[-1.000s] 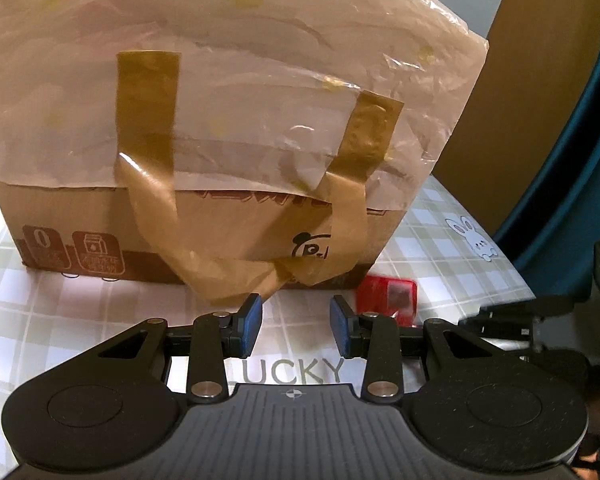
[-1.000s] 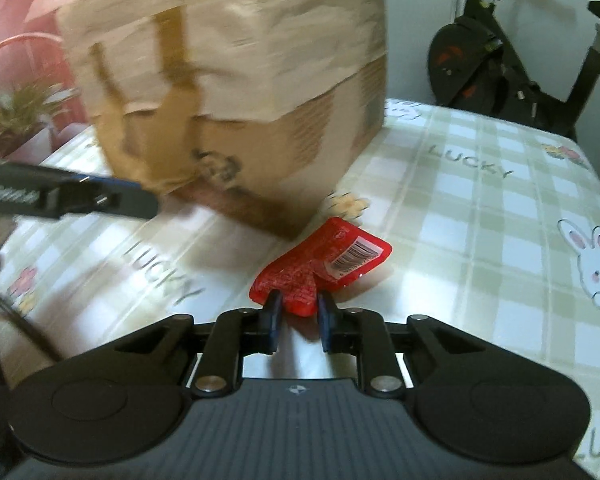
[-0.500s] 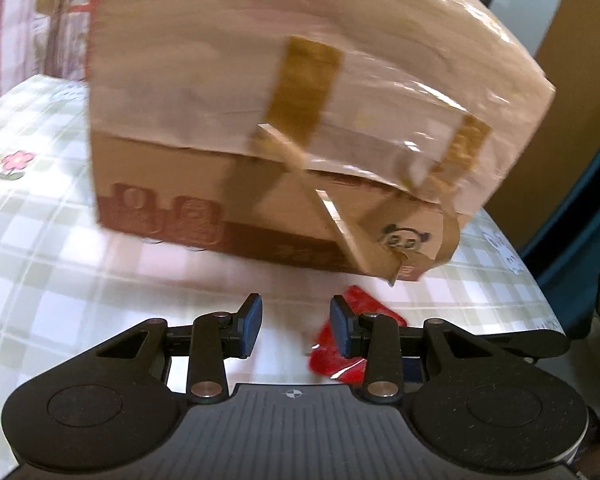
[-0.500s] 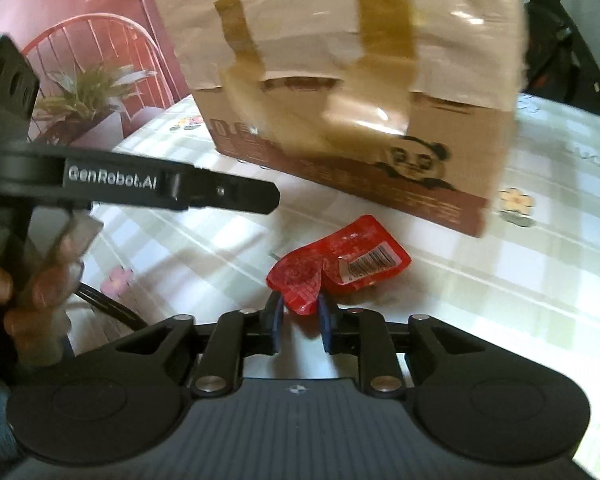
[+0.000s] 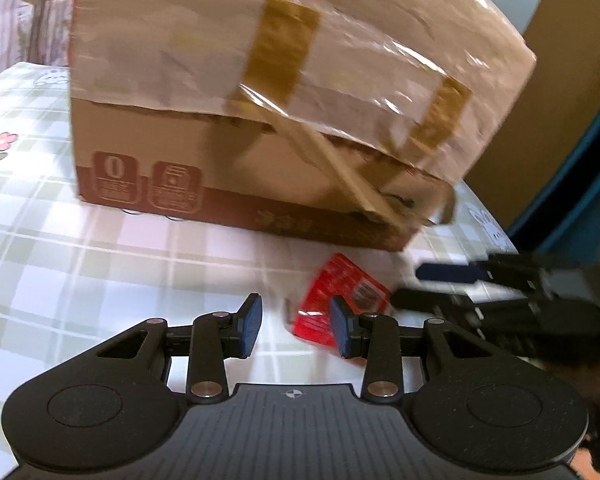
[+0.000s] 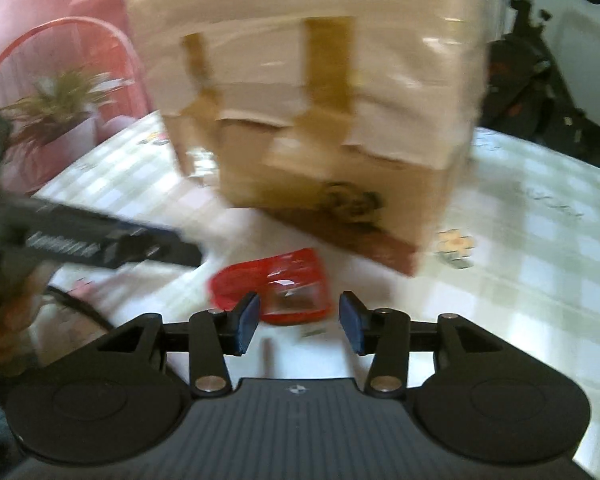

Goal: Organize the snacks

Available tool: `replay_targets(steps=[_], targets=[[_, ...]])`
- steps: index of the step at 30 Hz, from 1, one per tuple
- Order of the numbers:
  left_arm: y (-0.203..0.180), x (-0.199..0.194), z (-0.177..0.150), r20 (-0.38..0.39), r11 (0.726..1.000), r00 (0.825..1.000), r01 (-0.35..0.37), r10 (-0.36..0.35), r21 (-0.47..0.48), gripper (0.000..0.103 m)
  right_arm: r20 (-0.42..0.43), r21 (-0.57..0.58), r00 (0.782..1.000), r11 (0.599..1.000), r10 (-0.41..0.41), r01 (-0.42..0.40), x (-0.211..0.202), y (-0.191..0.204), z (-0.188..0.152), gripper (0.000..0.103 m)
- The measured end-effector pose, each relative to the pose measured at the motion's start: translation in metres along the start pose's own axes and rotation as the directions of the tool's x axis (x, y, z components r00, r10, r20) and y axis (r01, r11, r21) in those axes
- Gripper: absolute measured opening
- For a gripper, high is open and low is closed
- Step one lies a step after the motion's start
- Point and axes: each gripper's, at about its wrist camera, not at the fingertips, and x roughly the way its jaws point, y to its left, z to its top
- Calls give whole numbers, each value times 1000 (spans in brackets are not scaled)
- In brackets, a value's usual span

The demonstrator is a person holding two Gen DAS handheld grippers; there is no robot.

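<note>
A cardboard box [image 5: 228, 160] stood on the table [image 5: 60, 248], which was covered with a checked cloth printed with flowers and rabbits. A pale paper bag [image 5: 340, 60] with brown handles was pulled down over the top of the box, and one handle strap hung loose across its front face. Both views were blurred by motion.

A red snack packet [image 5: 340, 292] lay flat on the table just in front of the box, near its right front corner as the left wrist view showed it. The left gripper [image 5: 296, 330] hovered in front of the box with its fingers apart and nothing between them; the packet lay beyond its right fingertip, partly hidden by it.

The right gripper [image 6: 298, 322] also faced the box, and its fingers were opening. The packet [image 6: 272, 280] lay just past the fingertips, between them in line of sight, but neither pad pressed on it.

In the left wrist view, the right gripper's fingers [image 5: 448, 272] reached in from the right, close to the packet. In the right wrist view, the left gripper [image 6: 156, 248] came in from the left, held by a hand [image 6: 4, 316]. Behind the box stood a potted plant [image 6: 60, 100], a pink chair back [image 6: 64, 36] and an exercise bike [image 6: 540, 60].
</note>
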Motion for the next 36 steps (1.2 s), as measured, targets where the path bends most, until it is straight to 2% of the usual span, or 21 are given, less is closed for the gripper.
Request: replay_targets(steps=[4,8,14,20,23,29,36], targets=[[-12,7,-4,-22,999,1000,5,-4,37,40,14,-20,999,999,-47,48,14,-7,0,47],[-17,10,-6,-31,999,1000,0,2,43,40,-2,-54,1000,998,-29,29,27,-4,-6,47],[-13,18,-5,-59,1000,998,1,-1,1,40,44,-139,998,989,-38,44,25,15,-20,47],[-12,24,-10,-80,1000,997,7,-7,4,40,96,-192,991,975,-93,110,21,30,-31,47],[-19,28,-11,-83,1000,997,4,-2,23,44,104,-177,991,979,-87,105,20,28,-33,47],[-28,27,-13,-88,997,996,0,7,79,54,81,-94,996,995,-34,41,22,13,-29,47],[-43,30,-18,-71,977,995,-51,67,206,55,82,-60,997,998,-4,8,20,6,-27,48]])
